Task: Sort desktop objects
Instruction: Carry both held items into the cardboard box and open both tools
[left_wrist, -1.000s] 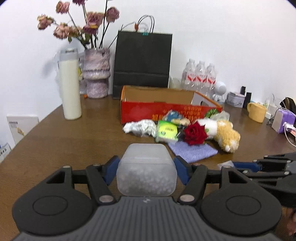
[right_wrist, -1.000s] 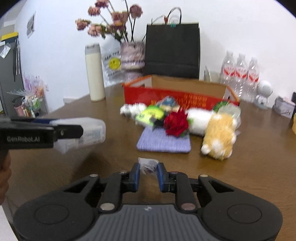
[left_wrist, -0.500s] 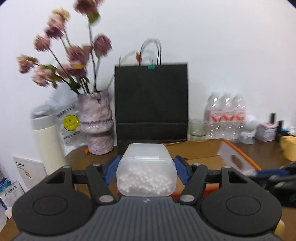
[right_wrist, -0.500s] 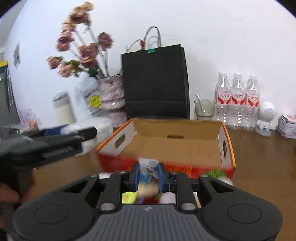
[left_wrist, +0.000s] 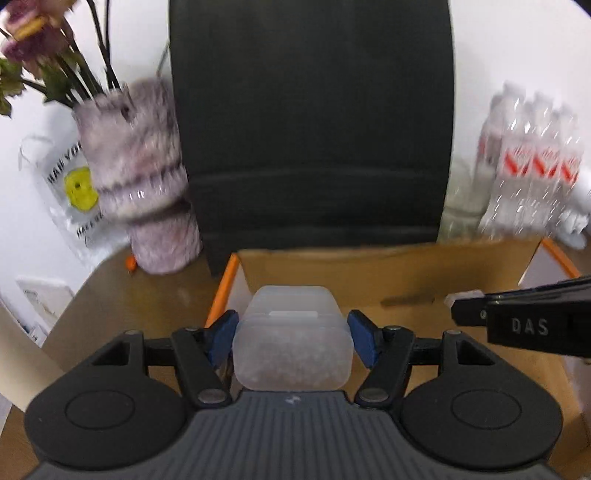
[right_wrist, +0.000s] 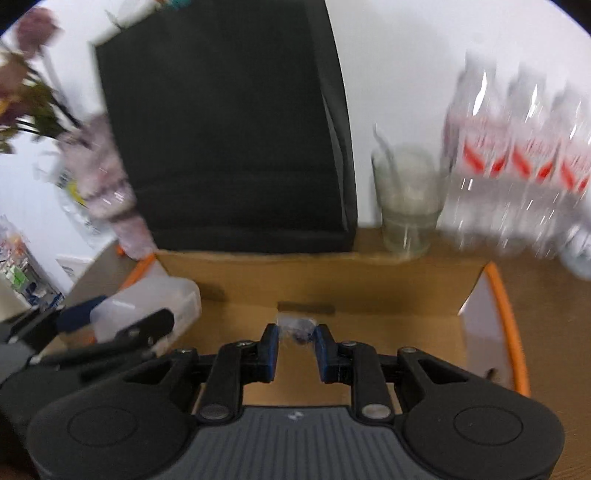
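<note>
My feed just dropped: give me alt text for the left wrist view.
The left tool grips a frosted plastic container over the open cardboard box. The right tool reaches in from the right. Behind stand a black paper bag, a vase and water bottles.

Frosted plastic container (left_wrist: 291, 347) of white beads, small clear packet (right_wrist: 296, 328), both above open cardboard box (right_wrist: 369, 295)

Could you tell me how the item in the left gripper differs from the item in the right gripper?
The translucent plastic box fills the widely spread left gripper; the small clear packet is pinched in the nearly closed right gripper. The box holds white contents; the packet shows something dark. Both are held over the cardboard box.
</note>
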